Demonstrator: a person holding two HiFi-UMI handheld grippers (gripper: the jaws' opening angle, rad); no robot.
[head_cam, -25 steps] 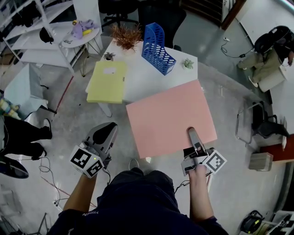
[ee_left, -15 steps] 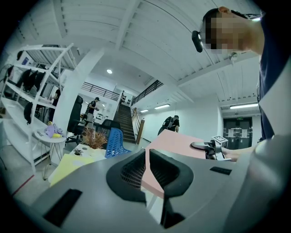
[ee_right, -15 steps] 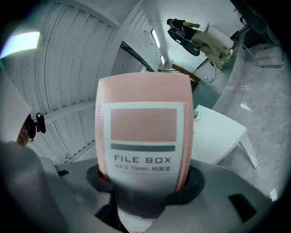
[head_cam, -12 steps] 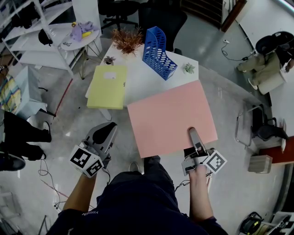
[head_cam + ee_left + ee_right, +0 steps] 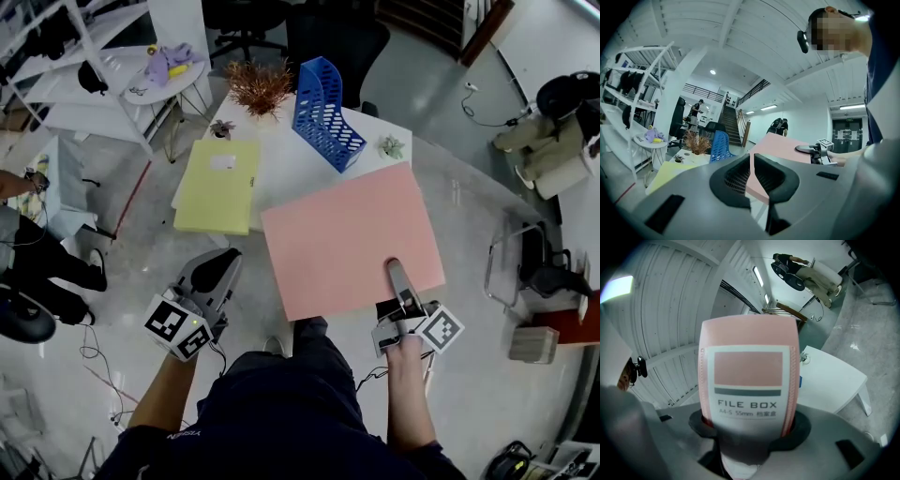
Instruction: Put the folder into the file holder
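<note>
A large pink folder (image 5: pixel 352 239) hangs flat above the floor in the head view, its far corner over the white table (image 5: pixel 286 159). My right gripper (image 5: pixel 393 271) is shut on its near edge. In the right gripper view the spine (image 5: pixel 747 380), labelled FILE BOX, fills the space between the jaws of the right gripper (image 5: pixel 749 427). The blue file holder (image 5: pixel 323 112) stands empty at the table's far side, also seen as the file holder (image 5: pixel 719 146). My left gripper (image 5: pixel 219 261) hangs low at the left, shut and empty; its jaws meet in the left gripper (image 5: pixel 751 161) view.
A yellow folder (image 5: pixel 217 185) lies on the table's left part. A dried plant (image 5: pixel 258 82) and two tiny potted plants (image 5: pixel 389 145) stand near the holder. A round side table (image 5: pixel 167 67), white shelves, office chairs and a bystander (image 5: pixel 28 272) surround the table.
The table, holder and yellow folder have drifted slightly in the head view as I walk. Both grippers and the pink folder keep their places in view. The bystander at left has shifted.
</note>
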